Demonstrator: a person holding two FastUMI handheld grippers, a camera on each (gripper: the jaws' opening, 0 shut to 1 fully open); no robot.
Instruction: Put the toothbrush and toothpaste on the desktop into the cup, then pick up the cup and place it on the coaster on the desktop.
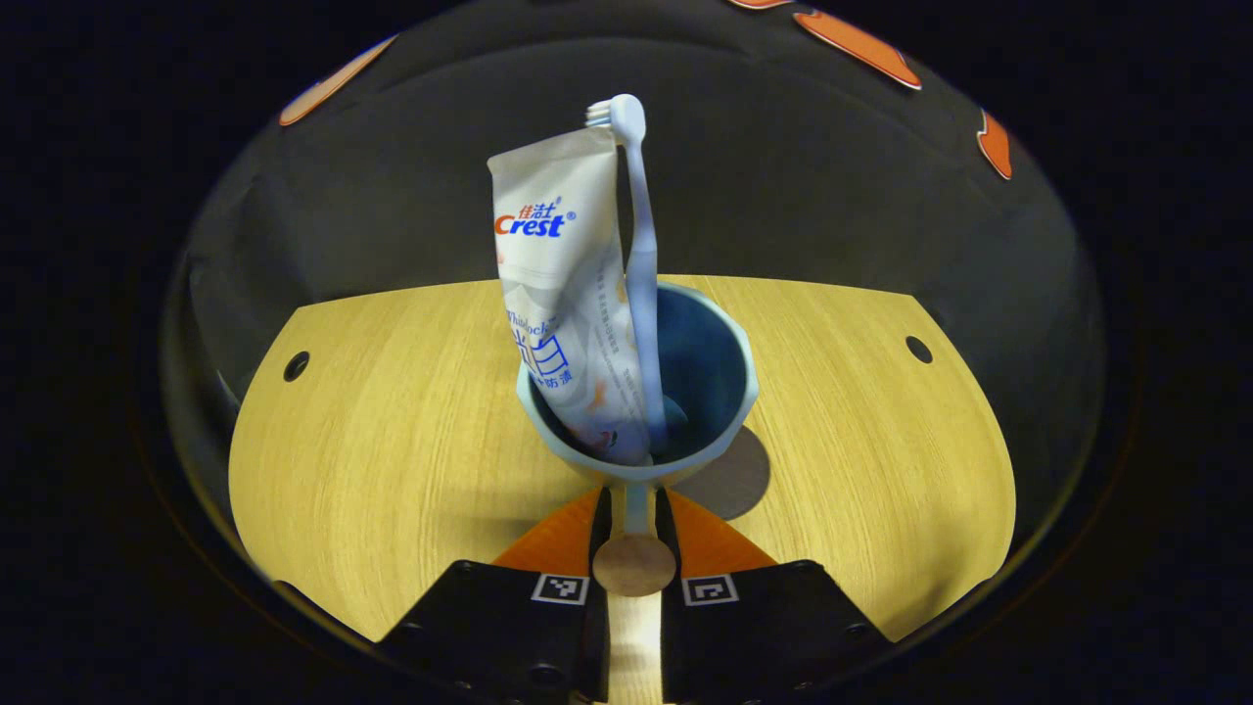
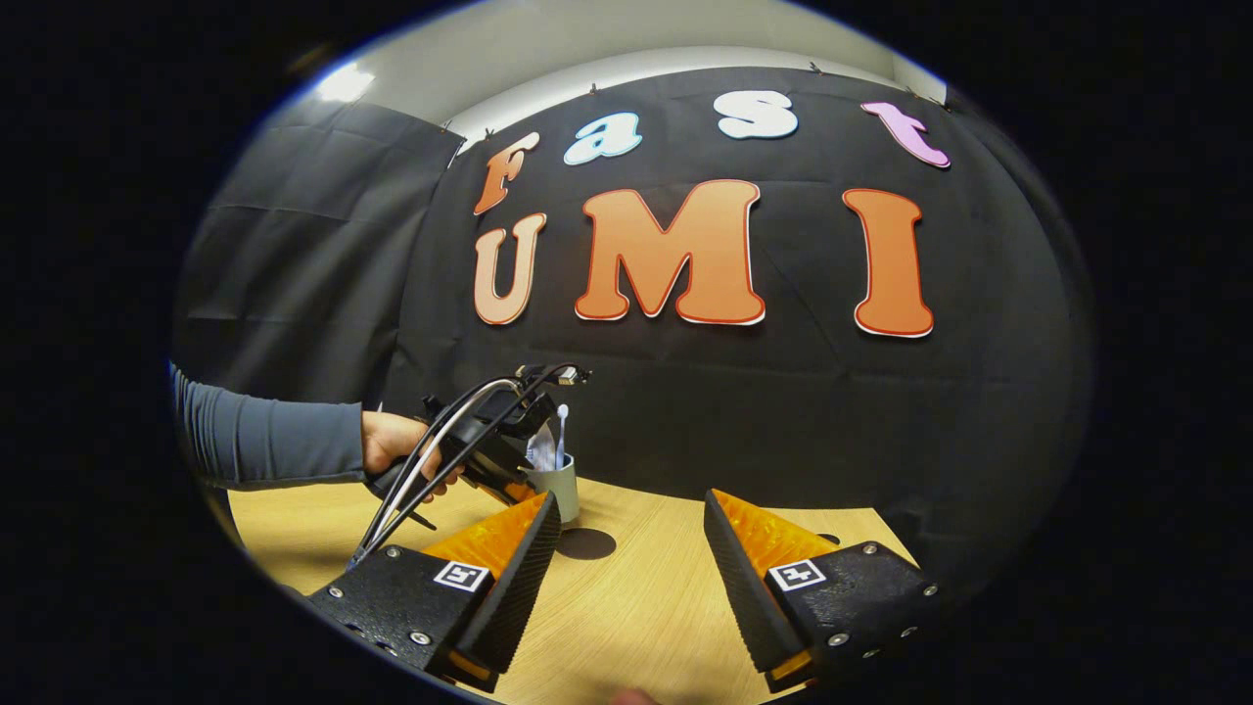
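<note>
A blue-grey cup stands in front of my left gripper, which is shut on the cup's handle. The white toothpaste tube and the pale toothbrush stand upright inside the cup, brush head on top. A dark round patch lies on the wooden desktop just beneath the cup, likely the coaster. In the right gripper view, the same cup hangs slightly above that dark disc, held by the far gripper. My right gripper is open, with nothing between its fingers.
A hand in a grey sleeve holds the far gripper from the left. The desktop has small round holes near its far corners. Black cloth walls the booth behind the desk.
</note>
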